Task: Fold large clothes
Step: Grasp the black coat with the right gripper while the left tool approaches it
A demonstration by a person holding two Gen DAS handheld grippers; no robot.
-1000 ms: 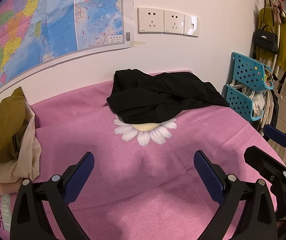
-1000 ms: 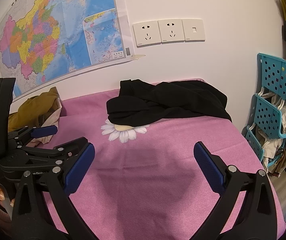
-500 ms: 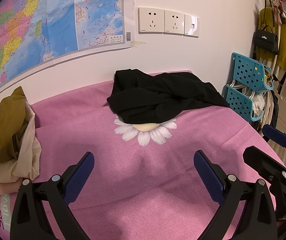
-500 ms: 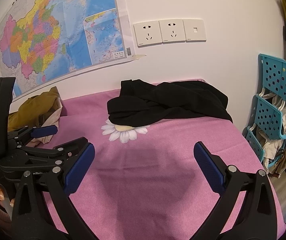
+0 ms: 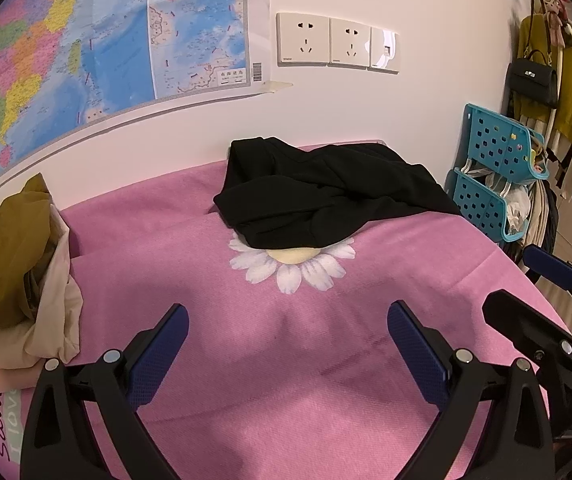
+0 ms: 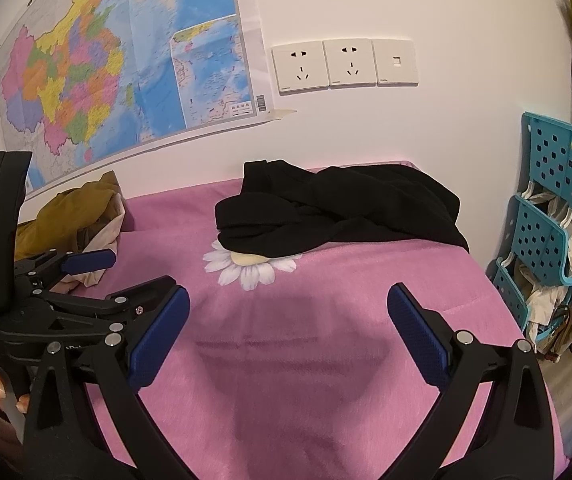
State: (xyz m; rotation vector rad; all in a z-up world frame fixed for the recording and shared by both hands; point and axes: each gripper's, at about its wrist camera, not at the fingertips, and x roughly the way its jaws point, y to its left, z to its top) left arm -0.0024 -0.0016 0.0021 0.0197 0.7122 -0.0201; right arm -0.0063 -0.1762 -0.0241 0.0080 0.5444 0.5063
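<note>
A crumpled black garment (image 5: 326, 192) (image 6: 338, 210) lies at the far side of the pink cloth (image 5: 286, 344) (image 6: 346, 292), against the wall, partly over a printed white daisy (image 5: 292, 266). My left gripper (image 5: 288, 346) hovers open over the near part of the cloth, well short of the garment, nothing between its blue pads. My right gripper (image 6: 288, 336) is open too, empty, at a similar distance from the garment. Each gripper shows at the edge of the other's view.
A heap of mustard and beige clothes (image 5: 13, 264) (image 6: 81, 216) sits at the left end of the cloth. Blue plastic baskets (image 5: 498, 176) (image 6: 550, 208) stand at the right beyond the edge. Hanging clothes and a black bag (image 5: 532, 80) are on the right wall. A map and sockets are on the wall behind.
</note>
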